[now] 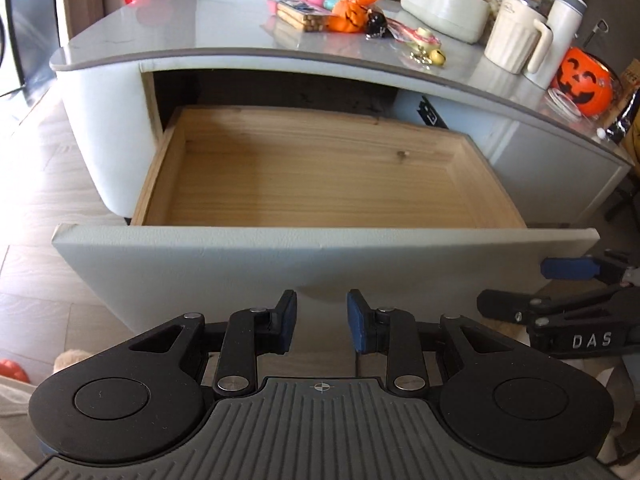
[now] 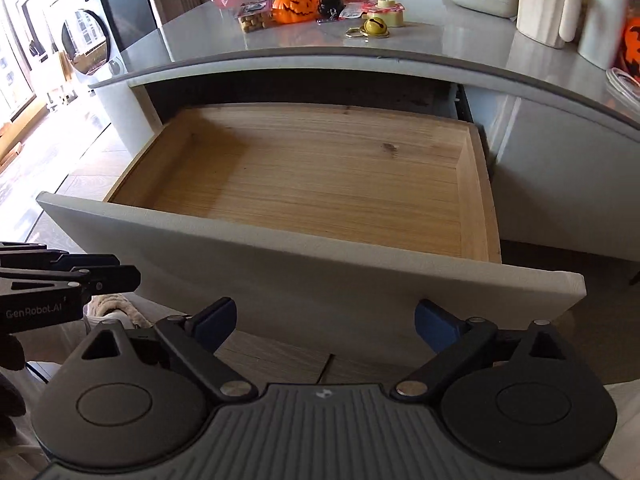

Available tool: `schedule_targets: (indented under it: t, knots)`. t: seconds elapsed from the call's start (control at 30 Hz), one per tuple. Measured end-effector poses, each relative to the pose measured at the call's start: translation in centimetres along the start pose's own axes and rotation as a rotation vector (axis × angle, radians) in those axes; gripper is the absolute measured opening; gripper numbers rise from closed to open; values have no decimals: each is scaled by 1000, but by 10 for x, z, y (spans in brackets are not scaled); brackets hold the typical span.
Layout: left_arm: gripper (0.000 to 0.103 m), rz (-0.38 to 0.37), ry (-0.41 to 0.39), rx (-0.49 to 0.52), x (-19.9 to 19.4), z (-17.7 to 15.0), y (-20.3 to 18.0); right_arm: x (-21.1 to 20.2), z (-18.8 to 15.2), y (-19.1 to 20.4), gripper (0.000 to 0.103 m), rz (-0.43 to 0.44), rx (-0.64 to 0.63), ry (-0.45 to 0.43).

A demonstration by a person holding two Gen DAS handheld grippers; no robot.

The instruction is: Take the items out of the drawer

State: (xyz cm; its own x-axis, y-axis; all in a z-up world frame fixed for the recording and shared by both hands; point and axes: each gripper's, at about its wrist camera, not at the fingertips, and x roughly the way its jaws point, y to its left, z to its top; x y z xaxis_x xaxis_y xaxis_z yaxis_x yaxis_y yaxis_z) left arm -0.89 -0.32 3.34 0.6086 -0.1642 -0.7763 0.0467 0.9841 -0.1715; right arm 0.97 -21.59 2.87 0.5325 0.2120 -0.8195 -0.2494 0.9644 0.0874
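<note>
The drawer (image 1: 320,176) is standing pulled well out of the pale grey cabinet, filling the middle of both views. Its interior is showing bare light wood with visible grain and one small dark knot; the side walls are raw wood, and the front panel (image 1: 280,260) is pale grey and lying across the lower centre of the frame. No items are showing inside it.

In the left wrist view, the left gripper (image 1: 322,322) is sitting at lower centre, just short of the front panel. Its jaws are standing slightly apart with blue pads facing each other, holding nothing. At the right edge of that frame the right gripper (image 1: 560,280) is showing side-on.

In the right wrist view, the right gripper's (image 2: 326,320) jaws are spread wide, with nothing between them, hovering below the front panel.

On the grey tabletop (image 1: 200,12), across the upper part of the frame, the removed items are lying: a snack pack (image 2: 254,18), an orange pumpkin toy (image 2: 296,6), a gold bell (image 2: 376,26), then a cream pitcher (image 1: 516,36) and an orange pumpkin bucket (image 1: 584,84) at the upper right.
</note>
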Motion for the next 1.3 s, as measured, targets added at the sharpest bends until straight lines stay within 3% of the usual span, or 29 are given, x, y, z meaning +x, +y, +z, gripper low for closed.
schedule_targets:
  t: [0.23, 0.47, 0.67, 0.8, 1.1, 1.2, 1.3]
  knots:
    - [31, 5, -71, -62, 37, 43, 3, 26, 31, -11, 97, -28, 30, -85]
    - [31, 10, -164, -126, 76, 82, 11, 74, 70, -10, 97, -151, 30, -243]
    - [32, 11, -188, -139, 96, 104, 15, 93, 99, -21, 97, -152, 84, -279]
    - [32, 7, -178, -137, 96, 104, 16, 96, 110, -27, 101, -128, 146, -273]
    - [32, -6, -201, -162, 97, 100, 19, 99, 111, -26, 103, -124, 151, -275]
    - [32, -35, -224, -214, 98, 94, 24, 98, 109, -26, 103, -122, 151, -281]
    - [31, -119, -206, -352, 104, 91, 40, 97, 107, -28, 103, -109, 162, -291]
